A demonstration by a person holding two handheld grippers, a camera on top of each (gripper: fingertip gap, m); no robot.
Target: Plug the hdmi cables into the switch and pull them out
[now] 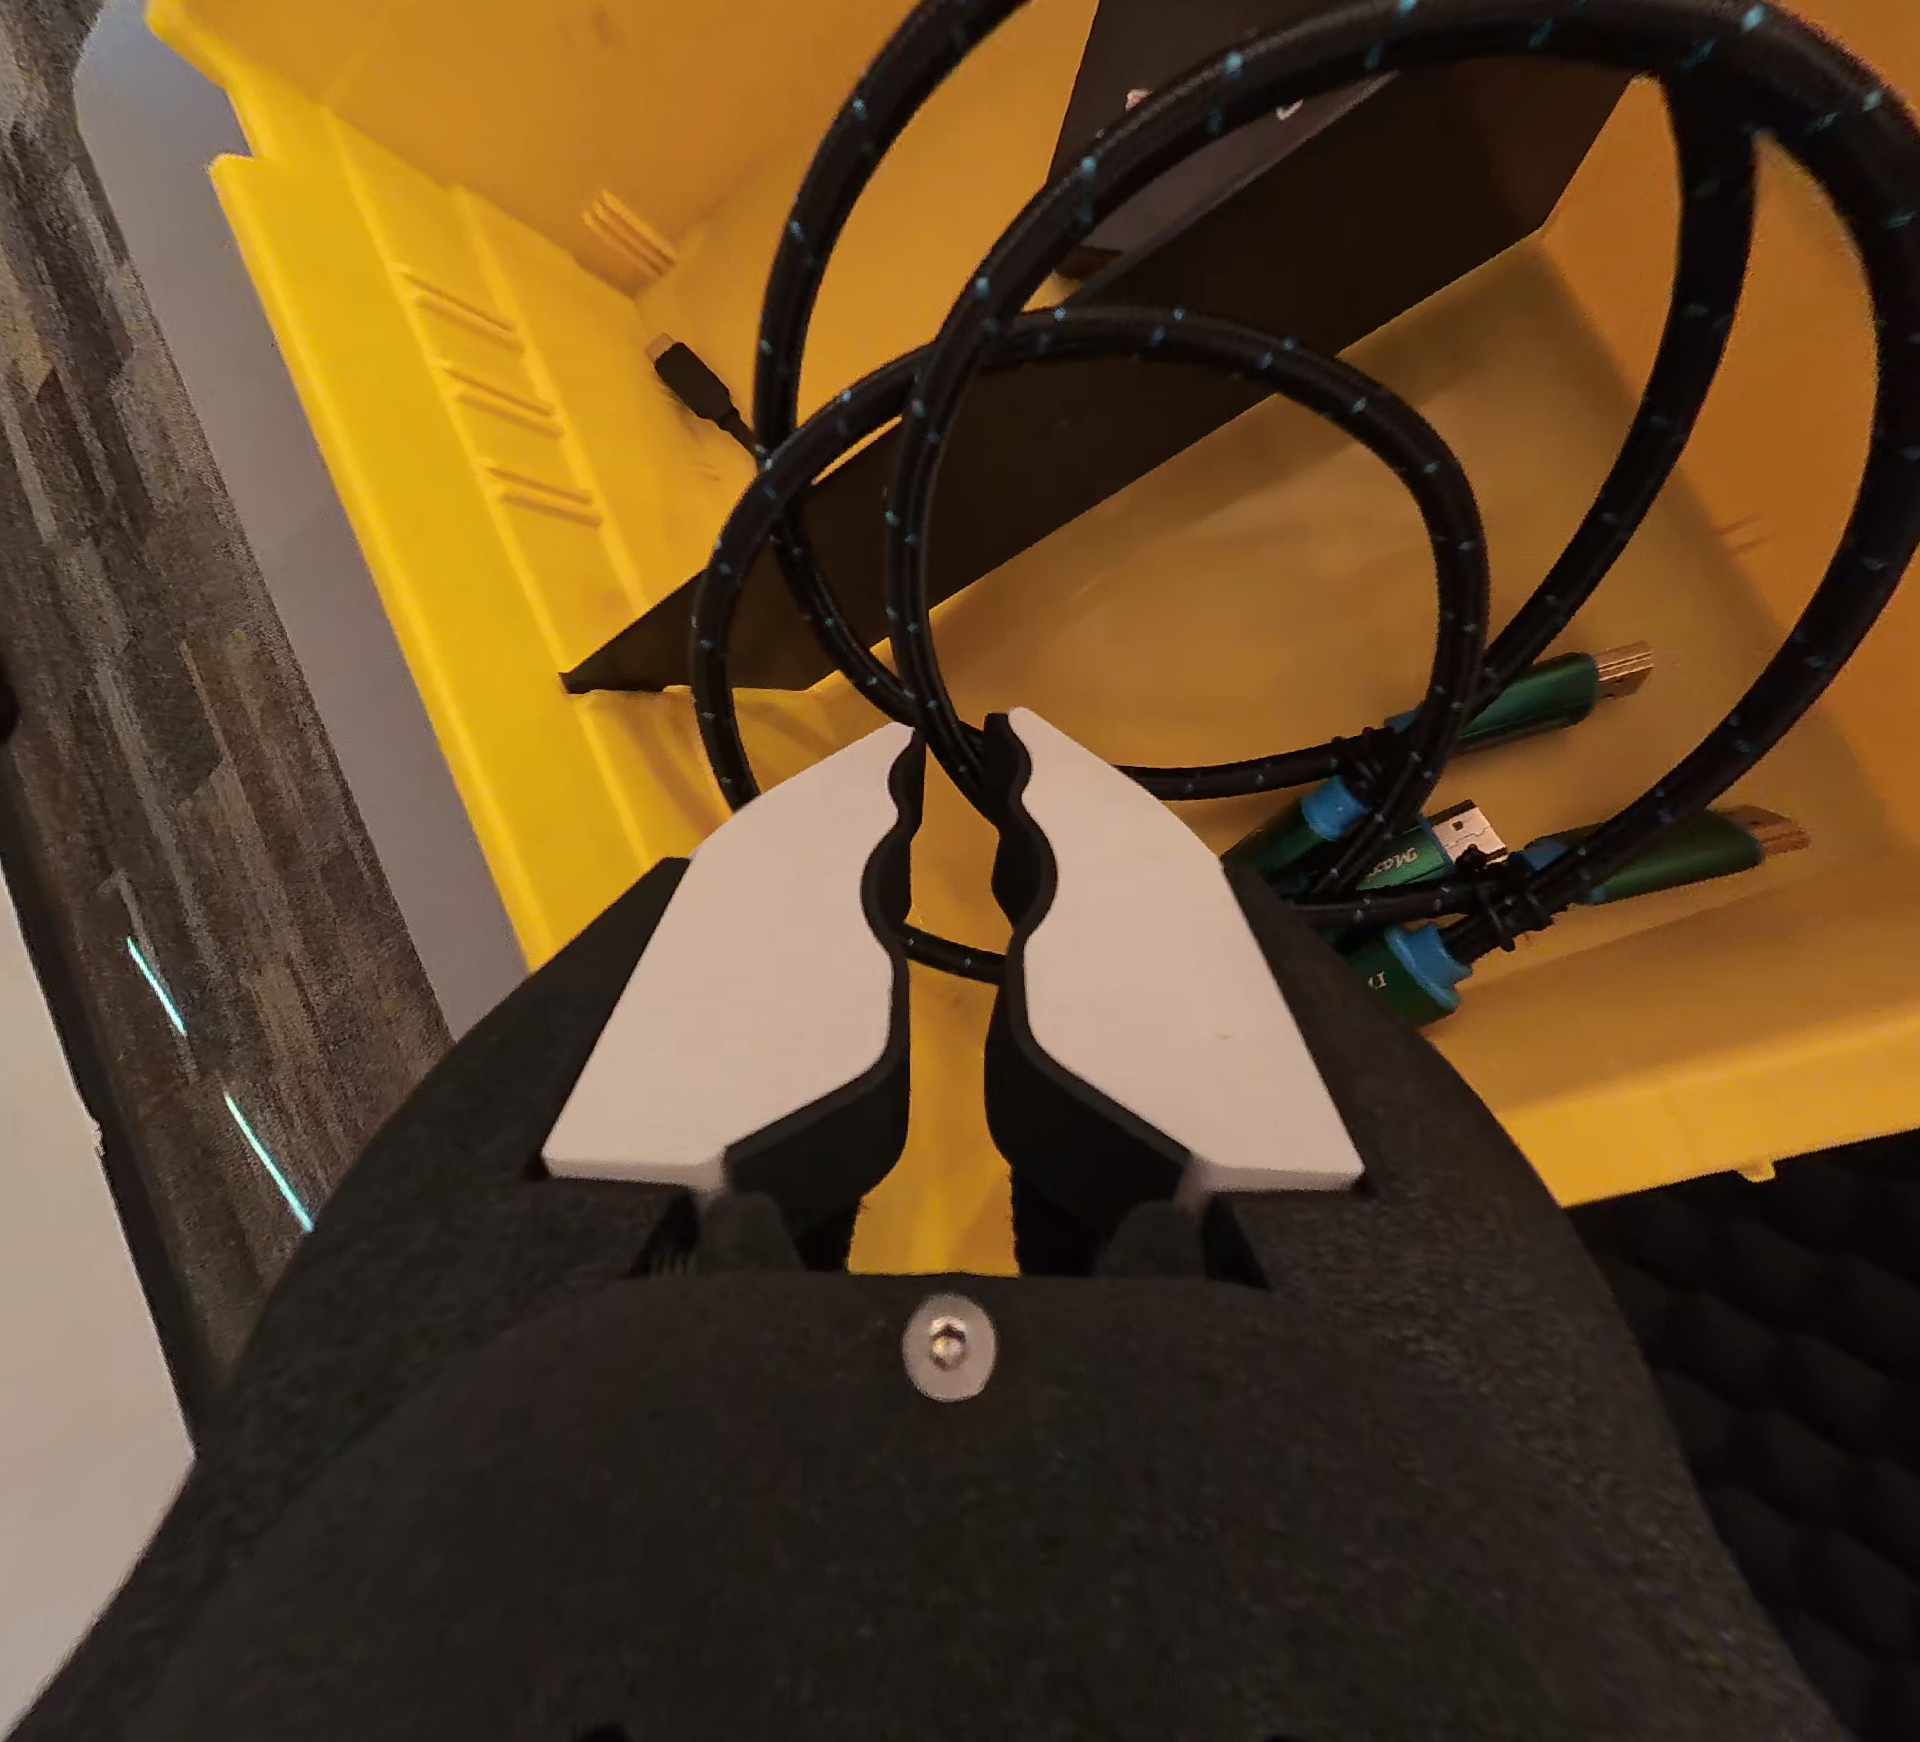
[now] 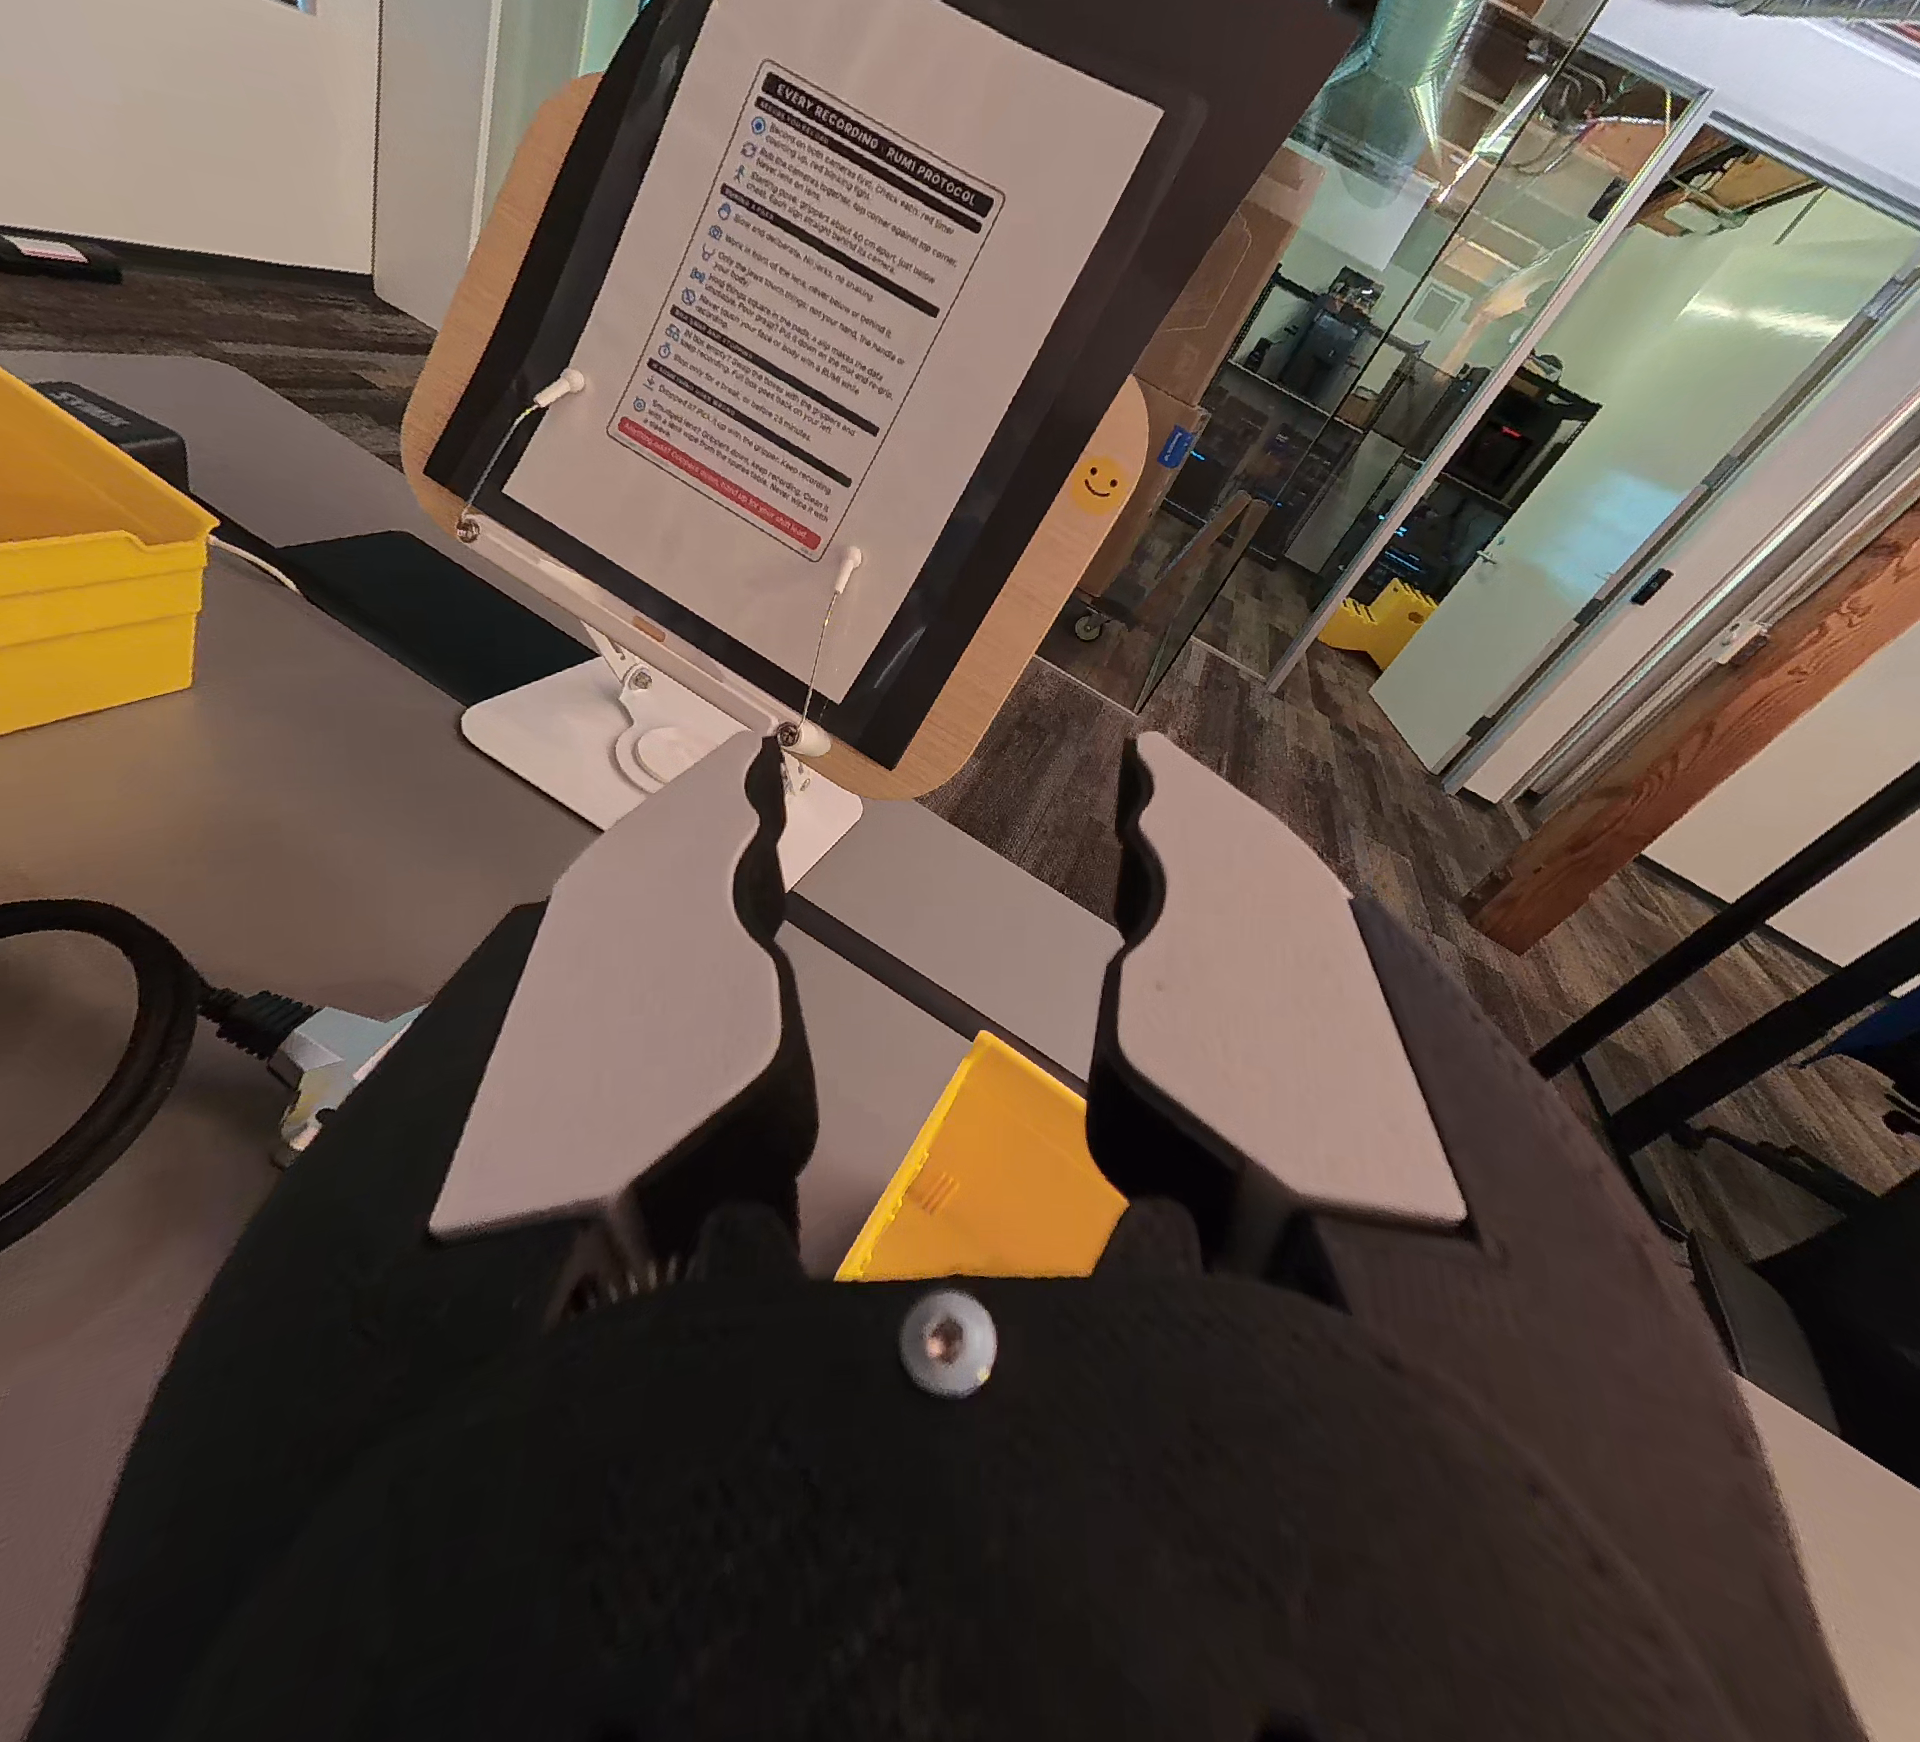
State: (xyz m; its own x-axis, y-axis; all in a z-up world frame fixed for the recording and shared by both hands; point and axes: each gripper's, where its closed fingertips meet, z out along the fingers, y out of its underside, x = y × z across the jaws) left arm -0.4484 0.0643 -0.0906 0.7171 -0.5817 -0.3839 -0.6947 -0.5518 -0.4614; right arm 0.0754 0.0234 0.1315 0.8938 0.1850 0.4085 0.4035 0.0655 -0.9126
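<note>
Black braided HDMI cables (image 1: 1174, 165) with teal flecks rise in big loops out of a yellow bin (image 1: 436, 404). Their green plugs (image 1: 1538, 695) with blue collars lie on the bin floor at the lower right. My left gripper (image 1: 956, 742) is shut on the cable strands where they cross and holds them just above the bin. A flat black box (image 1: 1247, 103), possibly the switch, lies in the far compartment behind a black divider (image 1: 1143, 466). My right gripper (image 2: 951, 767) is open and empty above the grey table (image 2: 260, 819), with a yellow bin corner (image 2: 987, 1162) below it.
A small black plug (image 1: 686, 378) lies on the bin floor by the left wall. A document stand (image 2: 790, 321) with a printed sheet stands ahead of the right gripper. Another yellow bin (image 2: 83, 570) sits at the left. A thick black cable with a grey plug (image 2: 312, 1058) lies nearby. The tips of one gripper are about 55 cm away from the tips of the other. The left tips stand about 15 cm off the small black plug (image 1: 686, 378).
</note>
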